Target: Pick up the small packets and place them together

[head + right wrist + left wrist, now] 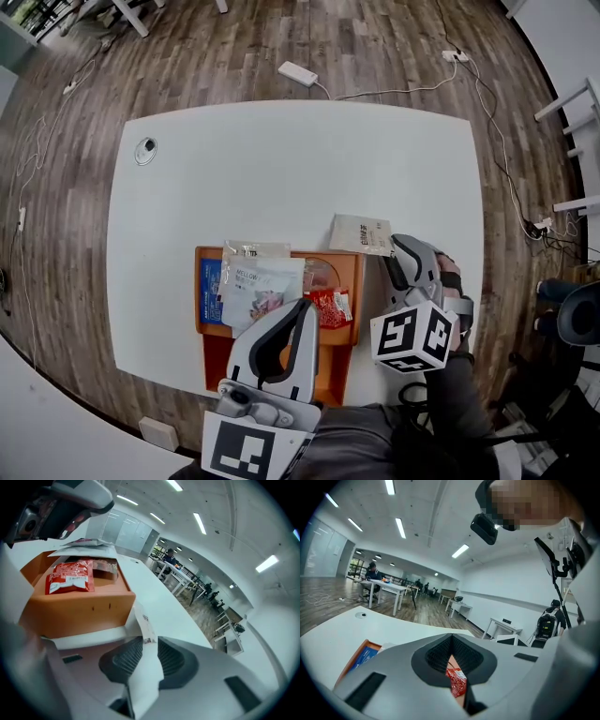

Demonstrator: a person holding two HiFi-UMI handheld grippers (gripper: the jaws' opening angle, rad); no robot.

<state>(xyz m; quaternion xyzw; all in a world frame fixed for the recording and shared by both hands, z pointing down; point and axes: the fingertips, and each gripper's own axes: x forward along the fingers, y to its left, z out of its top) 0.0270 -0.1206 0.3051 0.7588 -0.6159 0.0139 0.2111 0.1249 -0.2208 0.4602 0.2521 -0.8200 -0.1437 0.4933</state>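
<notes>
Right gripper [392, 247] pinches a pale packet [361, 234] beside the orange tray [354, 300].
Head view: the packet's long axis runs left to right, at the tray's far right corner, with its right end in the jaws; the left gripper [303, 307] hangs over the tray's near part. Left gripper view: jaw tips meet on nothing, a red packet [457, 681] showing below. Right gripper view: the pads press the packet edge-on, and its free end points toward the tray.

White surface [281, 159] on a wooden floor [375, 37]; a round grommet [144, 150] sits near its far-left corner. A white power strip [298, 73] lies on the floor beyond.
</notes>
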